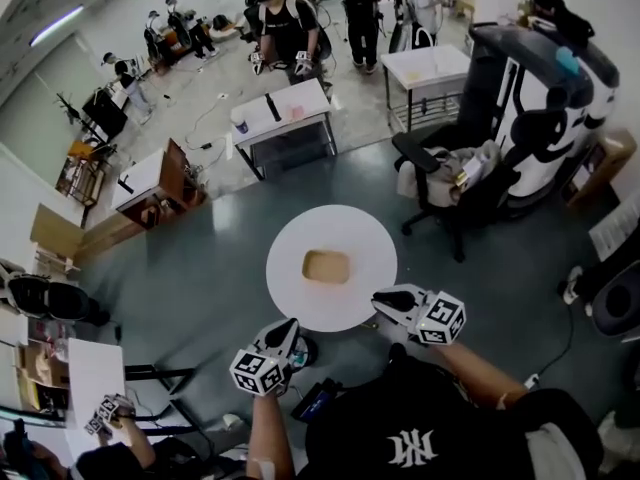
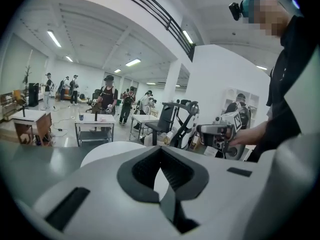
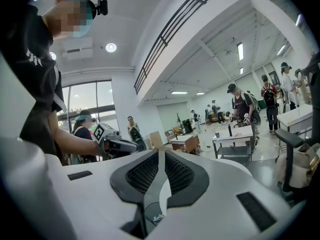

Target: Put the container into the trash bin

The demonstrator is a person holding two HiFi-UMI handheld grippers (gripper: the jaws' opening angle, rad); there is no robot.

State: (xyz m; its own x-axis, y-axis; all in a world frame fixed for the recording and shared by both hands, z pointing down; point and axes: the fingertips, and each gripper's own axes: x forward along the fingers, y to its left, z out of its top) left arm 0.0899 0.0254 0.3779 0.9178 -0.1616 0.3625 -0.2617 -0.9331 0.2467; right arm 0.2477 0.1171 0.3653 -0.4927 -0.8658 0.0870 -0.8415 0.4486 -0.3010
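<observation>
A shallow tan container (image 1: pixel 327 266) lies in the middle of a round white table (image 1: pixel 290 238). My left gripper (image 1: pixel 289 328) hangs at the table's near edge, jaws shut and empty. My right gripper (image 1: pixel 382 299) is at the near right edge, pointing left, also shut with nothing in it. In the left gripper view the shut jaws (image 2: pixel 160 170) face the table top (image 2: pixel 107 151), and the right gripper (image 2: pixel 218 134) shows beyond. The right gripper view shows its shut jaws (image 3: pixel 160 160) and the left gripper (image 3: pixel 113 143). Neither gripper view shows the container. A dark round object (image 1: pixel 305 351) sits low beside the left gripper.
An office chair with a bag on it (image 1: pixel 450 180) stands right of the table, with a large white and black machine (image 1: pixel 540 98) behind it. Work tables (image 1: pixel 285 118) and several people fill the back. A wooden cabinet (image 1: pixel 160 183) stands at the left.
</observation>
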